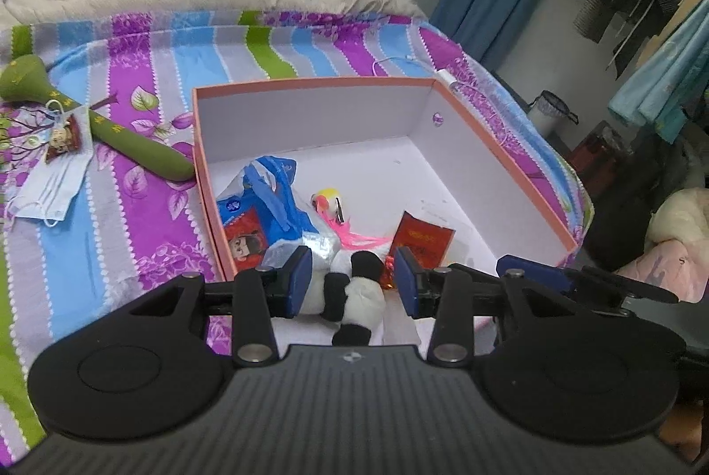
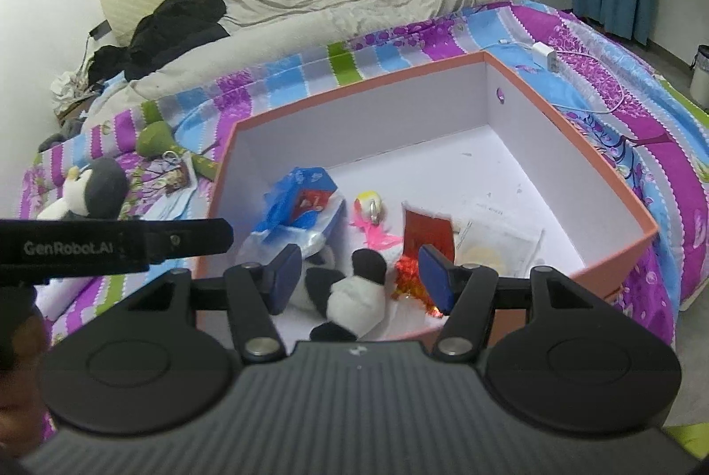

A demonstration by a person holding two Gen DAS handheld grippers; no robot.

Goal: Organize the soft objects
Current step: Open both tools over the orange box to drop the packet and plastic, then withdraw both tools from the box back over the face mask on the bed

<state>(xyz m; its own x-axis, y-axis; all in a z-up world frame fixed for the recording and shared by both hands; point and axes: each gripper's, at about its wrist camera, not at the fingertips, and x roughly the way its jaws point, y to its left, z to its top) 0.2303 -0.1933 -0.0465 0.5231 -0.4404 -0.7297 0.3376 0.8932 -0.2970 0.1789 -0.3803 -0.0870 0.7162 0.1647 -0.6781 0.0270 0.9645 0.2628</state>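
A black-and-white panda plush (image 1: 359, 293) (image 2: 354, 297) lies in the near corner of an open pink-rimmed box (image 1: 310, 83) (image 2: 354, 94) on the striped bedspread. My left gripper (image 1: 352, 266) hangs open over the panda, and there is a gap between the right pad and the plush. My right gripper (image 2: 359, 266) stands open over the same panda without touching it. Left of the box lie a green plush stick (image 1: 133, 142) (image 2: 155, 138) and a grey-and-white penguin plush (image 2: 95, 191).
Inside the box are a blue plastic bag (image 1: 266, 200), a yellow-and-pink toy (image 1: 328, 200) and a red envelope (image 1: 423, 240). A face mask (image 1: 53, 187) lies by the green stick. A white charger (image 2: 545, 54) sits behind the box, and a grey duvet with black clothing (image 2: 177, 23) lies further back.
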